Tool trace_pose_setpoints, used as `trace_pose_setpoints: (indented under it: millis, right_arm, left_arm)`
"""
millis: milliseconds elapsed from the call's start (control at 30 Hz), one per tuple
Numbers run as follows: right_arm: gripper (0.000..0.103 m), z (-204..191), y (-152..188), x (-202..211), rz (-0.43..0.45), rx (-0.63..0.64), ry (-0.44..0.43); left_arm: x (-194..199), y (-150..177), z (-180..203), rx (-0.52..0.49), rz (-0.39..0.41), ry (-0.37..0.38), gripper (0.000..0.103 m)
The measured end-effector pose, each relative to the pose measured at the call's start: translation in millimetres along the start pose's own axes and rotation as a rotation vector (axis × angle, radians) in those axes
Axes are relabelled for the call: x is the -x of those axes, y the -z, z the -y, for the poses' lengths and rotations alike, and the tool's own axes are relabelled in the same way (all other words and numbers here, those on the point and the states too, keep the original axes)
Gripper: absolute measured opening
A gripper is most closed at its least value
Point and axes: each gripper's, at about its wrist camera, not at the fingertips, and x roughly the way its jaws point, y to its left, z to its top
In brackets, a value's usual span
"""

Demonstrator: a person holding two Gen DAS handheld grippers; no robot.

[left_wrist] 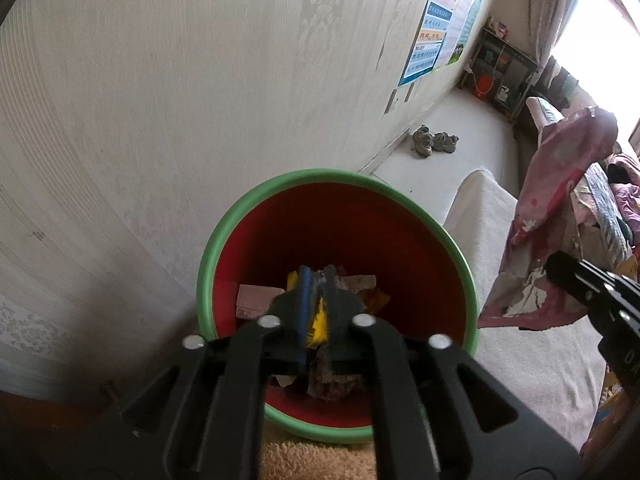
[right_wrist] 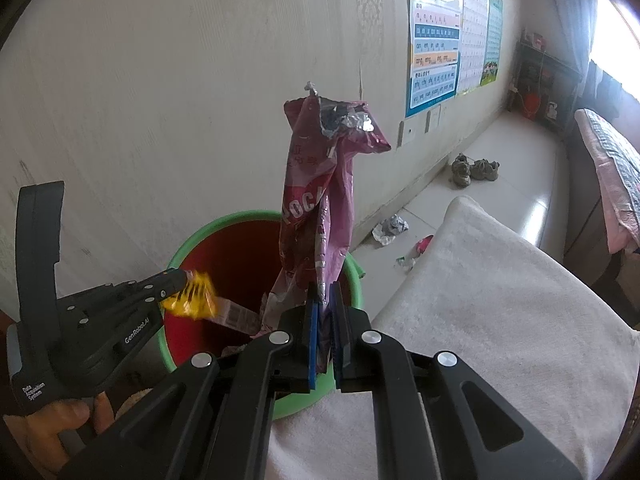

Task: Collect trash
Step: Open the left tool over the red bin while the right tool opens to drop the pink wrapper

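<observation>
Pinching a yellow wrapper [right_wrist: 192,298], the left gripper [left_wrist: 314,312] is held over the bin [left_wrist: 208,248] w/ jaws pressed on it. A tall pink snack bag [right_wrist: 316,208] is clamped upright in the right gripper [right_wrist: 325,332], jaws shut on its lower end, just beside the bin rim. Risk, as judged: if released too early, the long bag could catch the rim & tip out onto the white cloth [right_wrist: 500,300]. Wrappers & scraps are seen inside the bin. Farther off, crumpled trash [right_wrist: 390,229] is left on the floor [right_wrist: 512,160].
</observation>
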Motion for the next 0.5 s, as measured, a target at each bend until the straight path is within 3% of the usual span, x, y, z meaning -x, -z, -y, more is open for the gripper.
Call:
trace_pose_setpoints:
  millis: [67, 233, 367, 500]
  right_arm:
    - [0.008, -1, 0, -3, -0.004, -0.001, -0.003]
    - [0.01, -3, 1, -13, -0.024, 0.0, -0.035]
    - [0.04, 1, 6, -14, -0.014, -0.027, -0.046]
    - [0.044, 13, 9, -1, 0.008, -0.065, -0.039]
  left_arm:
    - [2, 2, -3, 0.017, 0.01, 0.0, 0.046]
    - [10, 5, -12, 0.082, 0.044, -0.013, 0.061]
    - [18, 6, -14, 0.101, 0.068, -0.024, 0.066]
    - [30, 6, -2, 0.08, 0.093, -0.024, 0.069]
